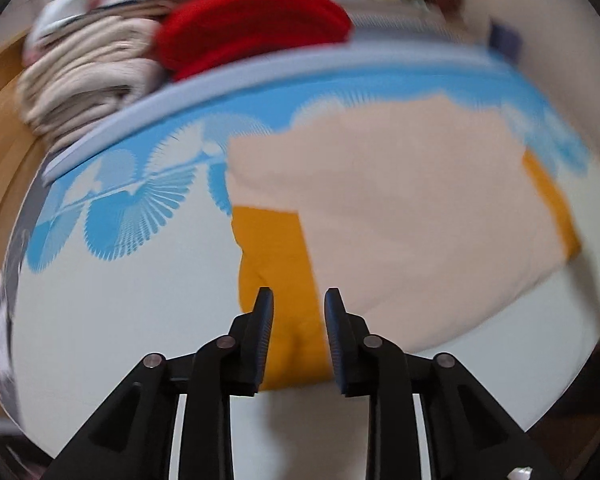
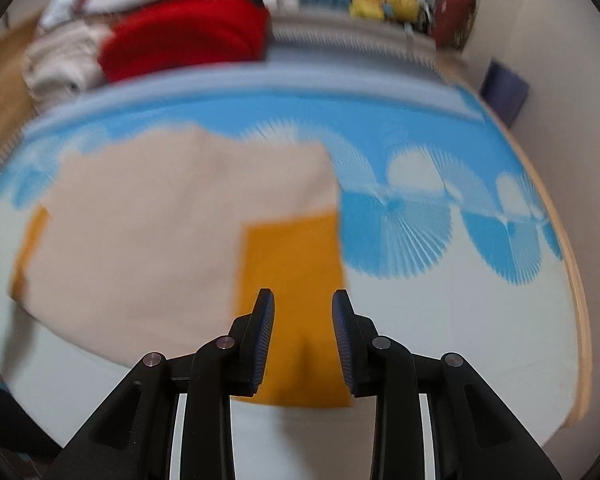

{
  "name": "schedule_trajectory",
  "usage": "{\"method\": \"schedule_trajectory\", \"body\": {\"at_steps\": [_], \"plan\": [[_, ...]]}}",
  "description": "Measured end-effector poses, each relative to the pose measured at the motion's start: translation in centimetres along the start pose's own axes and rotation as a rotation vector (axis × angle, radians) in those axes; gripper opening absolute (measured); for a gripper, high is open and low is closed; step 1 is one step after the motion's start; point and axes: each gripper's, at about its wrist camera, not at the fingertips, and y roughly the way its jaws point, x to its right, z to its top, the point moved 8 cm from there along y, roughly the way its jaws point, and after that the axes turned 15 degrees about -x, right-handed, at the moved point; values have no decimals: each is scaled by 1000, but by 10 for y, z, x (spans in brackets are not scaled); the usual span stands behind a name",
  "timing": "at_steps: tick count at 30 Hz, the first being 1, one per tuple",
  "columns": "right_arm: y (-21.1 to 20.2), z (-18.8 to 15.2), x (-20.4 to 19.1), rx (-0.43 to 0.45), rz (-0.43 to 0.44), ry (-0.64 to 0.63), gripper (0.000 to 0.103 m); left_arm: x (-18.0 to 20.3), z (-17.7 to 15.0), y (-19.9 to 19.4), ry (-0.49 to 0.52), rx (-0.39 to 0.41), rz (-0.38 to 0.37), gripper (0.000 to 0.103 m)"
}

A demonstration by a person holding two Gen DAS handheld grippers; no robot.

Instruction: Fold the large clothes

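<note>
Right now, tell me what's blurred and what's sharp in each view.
Left wrist: the gripper is sharp; the garment, red cloth and bed smear with motion blur. Right wrist: the same, gripper crisp, garment smeared, edges fisheye-bent.

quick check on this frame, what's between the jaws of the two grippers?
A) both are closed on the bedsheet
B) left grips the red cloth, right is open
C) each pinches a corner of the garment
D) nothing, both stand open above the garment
D: the left gripper and right gripper both show a clear gap with no fabric in it, and the beige and mustard garment lies flat on the blue-patterned bedsheet below them.
</note>
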Motion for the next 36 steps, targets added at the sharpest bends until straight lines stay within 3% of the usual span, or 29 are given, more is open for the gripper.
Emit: {"method": "schedule_trajectory", "body": {"at_steps": [2,6,9,11,13,15,20,23,26,28,30,32,36], "plan": [[-20,-7,-35,52,48,0,31,-2,-8,-16,-77,52,-14,26],[-18,-41,-119,62,127,2,31,-3,-32,-18,-205,130,-35,23],[5,-52,-166,47,129,-47,31,0,-55,6,-245,90,-14,7],[29,-59,-189,11,83,-102,31,-5,-63,24,-312,54,-69,7],[48,-65,-196,25,77,-119,31,-8,-65,34,-345,20,-94,7],[77,-65,-194,-16,32,-134,31,-14,-62,35,-356,30,-90,7],[141,-84,-183,-259,-18,-127,31,-31,-69,57,-457,-26,-186,7],[128,-76,-179,-224,10,-89,31,-43,-73,72,-538,-62,-246,7],[94,-56,-183,-61,33,-97,31,-45,-73,84,-592,-85,-309,8],[89,-51,-190,-30,51,-121,31,-46,-74,93,-629,-110,-342,11],[109,-57,-198,-104,56,-156,31,-45,-77,102,-663,-141,-386,28],[132,-65,-199,-188,20,-192,32,-43,-81,113,-707,-178,-445,35],[131,-65,-199,-189,0,-211,32,-45,-87,127,-802,-212,-525,46]]}}
